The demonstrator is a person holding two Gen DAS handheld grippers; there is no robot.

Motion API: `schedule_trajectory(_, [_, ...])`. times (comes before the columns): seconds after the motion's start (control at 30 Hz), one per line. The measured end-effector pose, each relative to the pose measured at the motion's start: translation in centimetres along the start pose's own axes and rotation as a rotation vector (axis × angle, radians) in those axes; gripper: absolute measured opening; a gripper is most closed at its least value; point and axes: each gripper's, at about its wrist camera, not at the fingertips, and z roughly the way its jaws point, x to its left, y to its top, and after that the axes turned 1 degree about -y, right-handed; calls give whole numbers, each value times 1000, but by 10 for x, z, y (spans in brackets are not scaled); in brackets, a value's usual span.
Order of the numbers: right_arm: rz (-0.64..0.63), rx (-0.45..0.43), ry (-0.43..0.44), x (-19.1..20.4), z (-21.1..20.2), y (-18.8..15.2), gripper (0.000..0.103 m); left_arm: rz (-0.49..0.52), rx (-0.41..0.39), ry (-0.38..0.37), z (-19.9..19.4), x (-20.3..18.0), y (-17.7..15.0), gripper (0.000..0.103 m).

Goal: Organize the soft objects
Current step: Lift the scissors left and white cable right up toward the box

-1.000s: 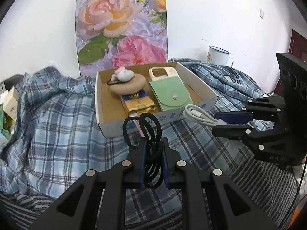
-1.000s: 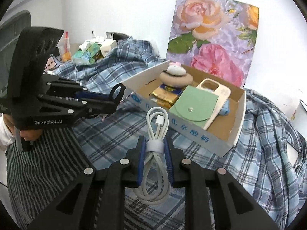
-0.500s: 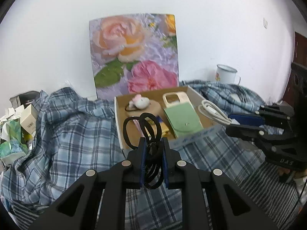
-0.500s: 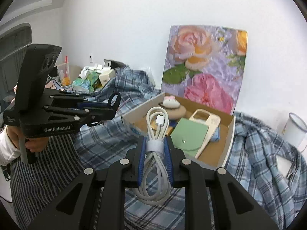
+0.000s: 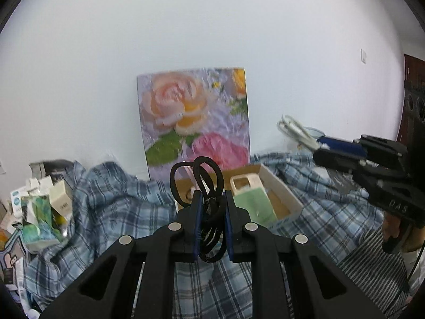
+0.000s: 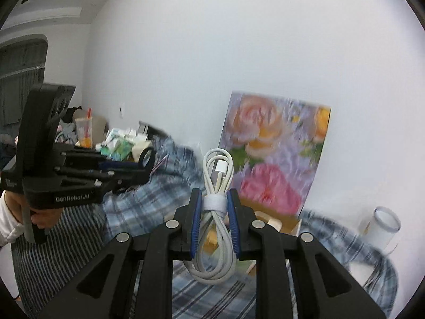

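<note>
My left gripper (image 5: 211, 199) is shut on a bundle of black hair ties (image 5: 198, 180), held high above the plaid cloth. My right gripper (image 6: 214, 196) is shut on a coiled white charging cable (image 6: 217, 175) bound with a white strap. The cable also shows in the left wrist view (image 5: 294, 130), at the tip of the right gripper (image 5: 322, 146). A cardboard box (image 5: 279, 188) below holds a green pouch (image 5: 251, 203) and a beige phone case (image 5: 244, 182). The left gripper also shows in the right wrist view (image 6: 144, 159).
A flower painting (image 5: 194, 122) leans on the white wall behind the box. A blue plaid cloth (image 5: 114, 199) covers the surface. Small boxes and packets (image 5: 39, 202) crowd the far left. A white enamel mug (image 6: 382, 226) stands to the right of the box.
Both grippers have lifted up and tilted back from the box, each still holding its item. The box now sits lower and smaller in both views.
</note>
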Motion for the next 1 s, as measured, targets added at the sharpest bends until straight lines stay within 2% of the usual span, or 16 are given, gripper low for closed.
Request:
schedule_trajectory(0.43, [-6, -169, -61, -9, -39, 65, 19, 8, -124, 28, -28, -6, 41, 16])
schedule_trajectory(0.77, [-3, -230, -44, -13, -45, 96, 19, 20, -207, 57, -36, -18, 68, 16])
schedule_trajectory(0.9, [-7, -253, -45, -13, -45, 110, 19, 13, -211, 35, -32, -19, 84, 16])
schedule_trajectory(1.0, [-11, -268, -54, -15, -44, 120, 19, 23, -257, 61, -32, -23, 98, 16])
